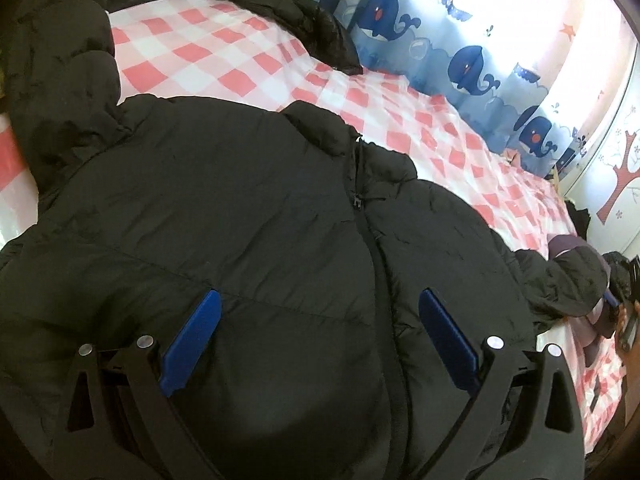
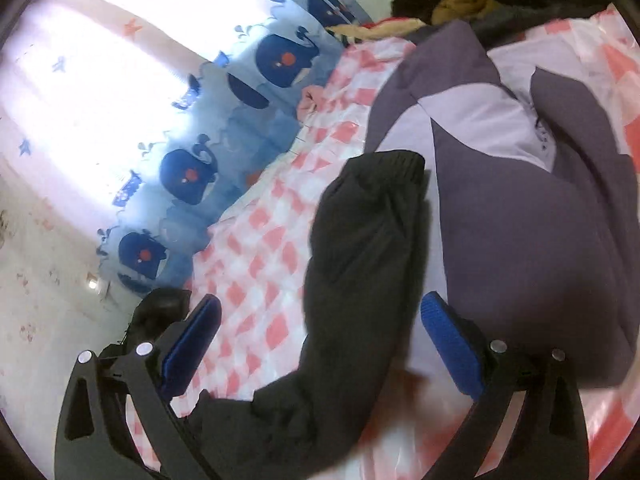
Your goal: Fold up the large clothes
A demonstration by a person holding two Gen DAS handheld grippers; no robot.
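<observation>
A large black puffer jacket (image 1: 240, 220) lies front up on the red-and-white checked bed (image 1: 208, 64), its zipper (image 1: 362, 208) running down the middle. My left gripper (image 1: 320, 340) hovers open just above the jacket's lower front, with its blue pads (image 1: 192, 340) on either side of the zipper line. In the right wrist view, the jacket's black sleeve (image 2: 360, 260) stretches across the checked sheet (image 2: 256, 248), cuff pointing away. My right gripper (image 2: 324, 344) stands open over the sleeve, nothing pinched between its pads (image 2: 452, 348).
A purple and lilac jacket (image 2: 540, 200) lies next to the sleeve on the right. More clothes (image 2: 440, 4) are piled at the far end of the bed. A whale-print curtain (image 1: 472, 60) hangs along the bed's far side. A second dark garment (image 1: 312, 28) lies near the curtain.
</observation>
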